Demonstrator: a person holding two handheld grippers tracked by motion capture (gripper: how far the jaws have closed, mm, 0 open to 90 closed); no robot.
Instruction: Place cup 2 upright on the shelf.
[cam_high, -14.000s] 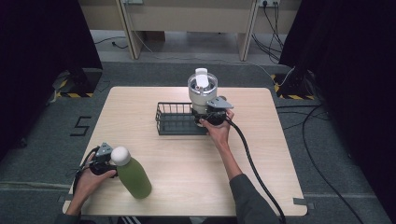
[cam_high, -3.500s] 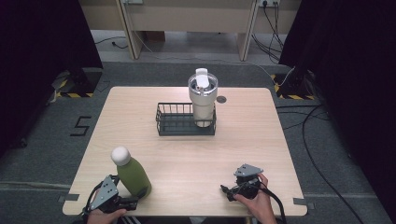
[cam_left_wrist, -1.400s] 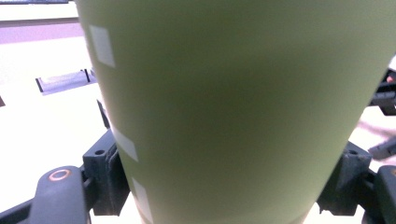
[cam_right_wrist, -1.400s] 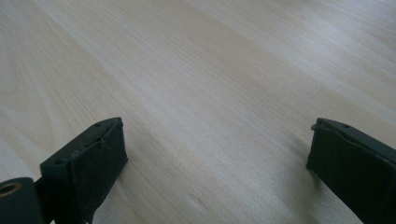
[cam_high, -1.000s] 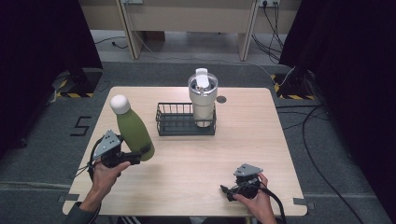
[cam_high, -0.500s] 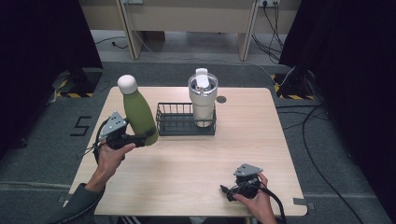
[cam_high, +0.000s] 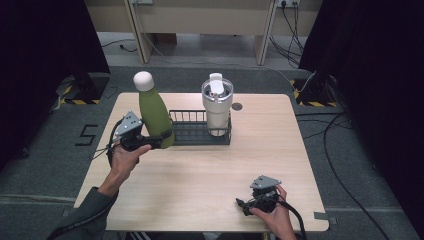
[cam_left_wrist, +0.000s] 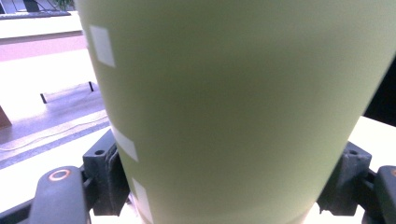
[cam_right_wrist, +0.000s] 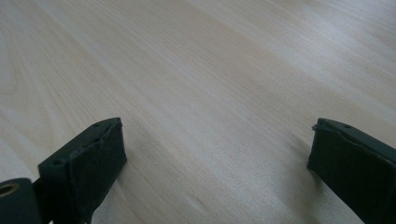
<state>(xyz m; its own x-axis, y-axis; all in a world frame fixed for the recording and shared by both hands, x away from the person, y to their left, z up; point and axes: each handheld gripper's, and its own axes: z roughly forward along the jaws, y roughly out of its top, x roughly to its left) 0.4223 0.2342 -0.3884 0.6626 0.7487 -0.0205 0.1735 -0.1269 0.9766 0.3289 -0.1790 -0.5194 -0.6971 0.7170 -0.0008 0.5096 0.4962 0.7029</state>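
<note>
A green bottle (cam_high: 154, 116) with a white cap hangs in the air, tilted slightly, just left of the black wire rack (cam_high: 197, 136). My left gripper (cam_high: 150, 142) is shut on its lower body. In the left gripper view the green bottle (cam_left_wrist: 233, 107) sits clamped between both pads (cam_left_wrist: 109, 175). A white tumbler (cam_high: 217, 106) with a lid stands inside the rack's right end. My right gripper (cam_high: 243, 206) rests low near the table's front right, open. In the right gripper view my right gripper (cam_right_wrist: 217, 163) has only bare wood between its fingers.
The light wooden table (cam_high: 250, 150) has free room across its middle and right. A small dark round spot (cam_high: 237, 106) lies behind the tumbler. Cables run over the grey floor (cam_high: 350, 165) at the right; dark curtains close off both sides.
My left hand has carried the green bottle farther from the front edge and to the right, up to the rack's left end. The right gripper has stayed put.
</note>
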